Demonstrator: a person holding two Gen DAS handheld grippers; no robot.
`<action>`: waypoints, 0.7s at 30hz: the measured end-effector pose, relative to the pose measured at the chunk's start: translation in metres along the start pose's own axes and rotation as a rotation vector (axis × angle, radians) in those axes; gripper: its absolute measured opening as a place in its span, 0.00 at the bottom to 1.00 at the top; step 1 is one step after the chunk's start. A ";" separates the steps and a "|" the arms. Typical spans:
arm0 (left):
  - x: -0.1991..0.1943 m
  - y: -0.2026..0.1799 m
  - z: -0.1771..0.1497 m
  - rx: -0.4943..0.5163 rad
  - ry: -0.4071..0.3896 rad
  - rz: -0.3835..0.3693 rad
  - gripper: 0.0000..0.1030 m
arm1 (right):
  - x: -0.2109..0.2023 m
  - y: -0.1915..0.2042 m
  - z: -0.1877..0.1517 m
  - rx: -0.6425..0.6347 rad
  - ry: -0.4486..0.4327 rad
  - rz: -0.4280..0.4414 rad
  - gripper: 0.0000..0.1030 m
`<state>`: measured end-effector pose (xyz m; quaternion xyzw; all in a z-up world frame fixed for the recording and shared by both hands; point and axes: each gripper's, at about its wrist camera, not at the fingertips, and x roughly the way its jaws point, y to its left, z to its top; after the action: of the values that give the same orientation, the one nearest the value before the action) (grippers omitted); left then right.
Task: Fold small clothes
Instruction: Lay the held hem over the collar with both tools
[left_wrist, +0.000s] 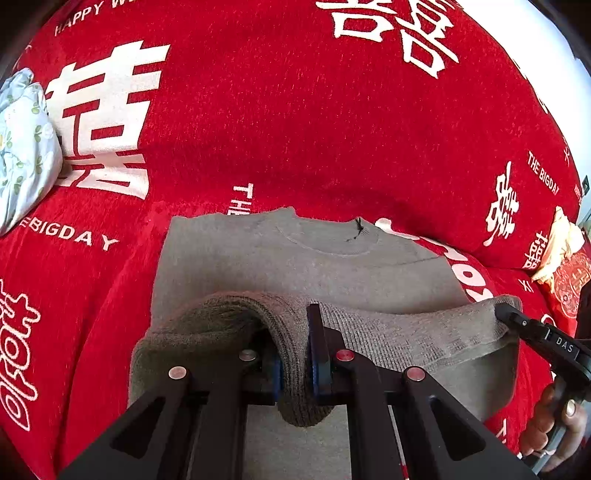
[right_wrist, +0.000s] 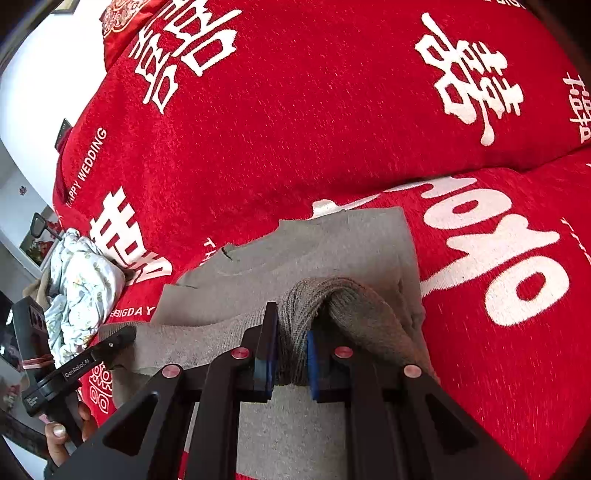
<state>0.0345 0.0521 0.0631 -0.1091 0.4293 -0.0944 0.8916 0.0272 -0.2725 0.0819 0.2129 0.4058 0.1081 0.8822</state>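
Observation:
A small grey knit sweater (left_wrist: 314, 258) lies on a red sofa cover, neckline away from me; it also shows in the right wrist view (right_wrist: 351, 243). My left gripper (left_wrist: 295, 354) is shut on the left part of its ribbed hem (left_wrist: 406, 343), lifted off the lower body. My right gripper (right_wrist: 290, 350) is shut on the right part of the hem (right_wrist: 354, 310). Each gripper shows in the other's view, the right gripper (left_wrist: 517, 321) at the hem's right end and the left gripper (right_wrist: 118, 339) at its left end.
The red cover (left_wrist: 295, 110) with white lettering spreads over the seat and back cushions. A pale floral bundle of cloth (left_wrist: 22, 147) lies to the left, also in the right wrist view (right_wrist: 81, 288). A cream cloth (left_wrist: 557, 243) sits at the far right.

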 end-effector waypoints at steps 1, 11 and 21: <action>0.001 0.001 0.001 -0.001 0.000 0.002 0.12 | 0.001 0.001 0.001 -0.001 0.000 -0.002 0.15; 0.011 0.004 0.009 0.003 0.005 0.011 0.12 | 0.013 0.002 0.009 -0.002 0.007 -0.018 0.15; 0.015 0.001 0.021 0.022 -0.003 0.025 0.12 | 0.020 0.005 0.023 -0.005 0.003 -0.023 0.15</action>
<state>0.0603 0.0517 0.0650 -0.0943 0.4280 -0.0878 0.8945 0.0574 -0.2675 0.0836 0.2056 0.4092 0.0993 0.8834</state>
